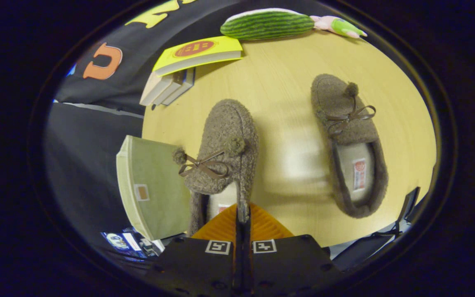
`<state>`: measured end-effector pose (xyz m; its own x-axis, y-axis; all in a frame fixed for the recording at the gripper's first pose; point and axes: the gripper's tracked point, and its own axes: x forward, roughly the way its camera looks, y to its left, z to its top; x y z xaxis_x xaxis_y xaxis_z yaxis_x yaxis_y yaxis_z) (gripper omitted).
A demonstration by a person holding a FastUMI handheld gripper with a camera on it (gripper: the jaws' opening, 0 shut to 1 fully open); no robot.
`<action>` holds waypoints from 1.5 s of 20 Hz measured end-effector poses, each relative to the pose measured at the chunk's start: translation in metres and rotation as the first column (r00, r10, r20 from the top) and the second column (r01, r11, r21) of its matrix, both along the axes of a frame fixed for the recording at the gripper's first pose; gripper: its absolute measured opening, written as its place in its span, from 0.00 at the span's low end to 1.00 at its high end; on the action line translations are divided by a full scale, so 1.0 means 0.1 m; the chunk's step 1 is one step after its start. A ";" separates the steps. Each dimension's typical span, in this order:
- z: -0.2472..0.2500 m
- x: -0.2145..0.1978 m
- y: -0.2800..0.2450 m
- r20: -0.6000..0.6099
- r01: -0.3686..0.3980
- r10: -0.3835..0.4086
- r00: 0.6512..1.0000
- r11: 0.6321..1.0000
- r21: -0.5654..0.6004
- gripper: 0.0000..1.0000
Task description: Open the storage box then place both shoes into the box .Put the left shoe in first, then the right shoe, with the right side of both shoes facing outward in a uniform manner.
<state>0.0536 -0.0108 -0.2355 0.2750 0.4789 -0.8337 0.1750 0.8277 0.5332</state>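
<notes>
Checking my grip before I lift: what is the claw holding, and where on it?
The claw is shut on the nearer slipper, pinching the side wall of its opening.

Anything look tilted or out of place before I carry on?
Yes: the nearer slipper hangs tilted off the table, the gripper shut on the thin edge of its collar, beside the green storage box. The other slipper lies flat. A book overhangs the stack under it.

Bright overhead light, glare on table (295,165), fisheye-bent edges, slight blur
</notes>
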 end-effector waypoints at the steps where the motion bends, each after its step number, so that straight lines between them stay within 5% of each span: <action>1: 0.19 -0.03 0.08 0.022 -0.001 0.001 1.000 1.000 0.008 0.06; 6: 1.20 -0.13 0.75 0.150 -0.068 0.062 0.987 0.997 0.036 0.06; 10: 1.52 -0.14 1.52 0.177 -0.130 0.120 0.977 0.991 0.045 0.06; 18: 0.98 -0.05 2.76 0.089 -0.145 0.141 0.986 0.989 0.041 0.06; 30: 0.40 0.03 3.28 0.036 -0.147 0.147 0.989 0.989 0.005 0.14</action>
